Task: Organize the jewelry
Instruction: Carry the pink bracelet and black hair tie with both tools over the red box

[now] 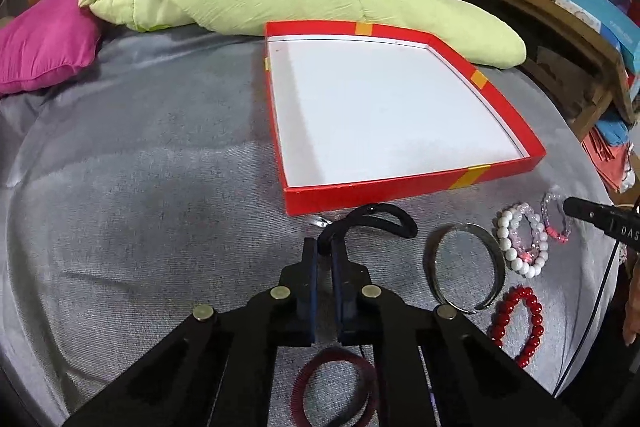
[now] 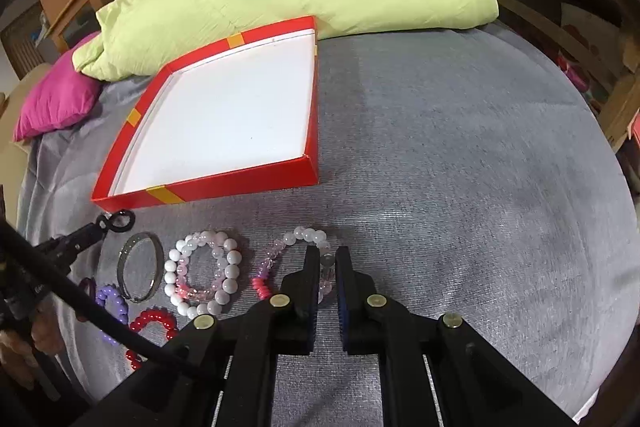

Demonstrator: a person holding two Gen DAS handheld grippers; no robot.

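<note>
Black looped jewelry (image 1: 376, 221) sits pinched in our nearly closed left gripper (image 1: 325, 247) just before the empty red box (image 1: 496, 173), while our right gripper (image 2: 328, 259) narrowly straddles a slippery pale beaded bracelet (image 2: 308, 237) that could roll free.

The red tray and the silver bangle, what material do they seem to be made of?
Red tray: probably cardboard, with thin flat walls, a matte white inside and yellow tape strips. Silver bangle: likely metal, a thin rigid band with a bright shine, though plated plastic is possible.
</note>
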